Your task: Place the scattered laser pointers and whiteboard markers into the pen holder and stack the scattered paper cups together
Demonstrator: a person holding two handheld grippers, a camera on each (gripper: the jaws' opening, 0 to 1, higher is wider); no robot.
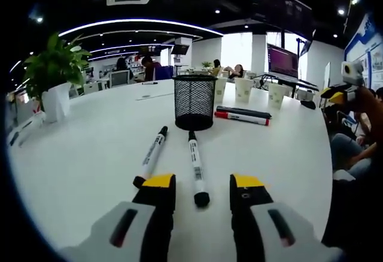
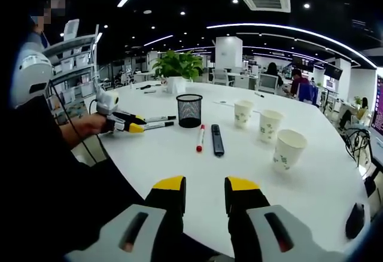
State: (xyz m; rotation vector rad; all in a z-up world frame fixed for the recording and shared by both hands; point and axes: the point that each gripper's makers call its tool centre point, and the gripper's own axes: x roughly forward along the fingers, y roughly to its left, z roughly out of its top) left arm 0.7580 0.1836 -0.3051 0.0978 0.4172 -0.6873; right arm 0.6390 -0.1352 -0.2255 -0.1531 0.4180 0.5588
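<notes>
Left gripper view
- Left gripper (image 1: 202, 184): we see our jaws spread apart with nothing between the tips, low over the white table (image 1: 90, 154).
- Markers: two black-capped markers lie just ahead of our jaws. One marker (image 1: 196, 167) points its cap into the gap between the tips; the other (image 1: 152, 154) lies to its left, its cap beside our left jaw.
- Holder (image 1: 194, 101): the black mesh holder stands upright just beyond both markers; we see nothing in it.
- Red marker (image 1: 241, 118): it lies to the right of the holder, and a dark pointer (image 1: 243, 112) lies alongside it on the far side.
- Cups: three paper cups (image 1: 244, 90) stand apart in a row behind the holder.
- Right gripper (image 1: 335, 94): it shows at the right edge, held off the table.
- Plant (image 1: 54, 73): it stands in a white pot at the table's left.

Right gripper view
- Right gripper (image 2: 204, 184): we see our jaws released and empty above the near edge of the table (image 2: 197, 172).
- Left gripper (image 2: 139, 124): it is at the left, its yellow tips just beside the two markers (image 2: 158, 122), which lie left of the holder (image 2: 189, 110).
- Red marker (image 2: 200, 138) and pointer (image 2: 217, 140): they lie side by side in front of the holder.
- Cups: three cups (image 2: 270, 125) stand upright and separate to the right, unstacked.
- Plant (image 2: 176, 70): it stands beyond the holder.
</notes>
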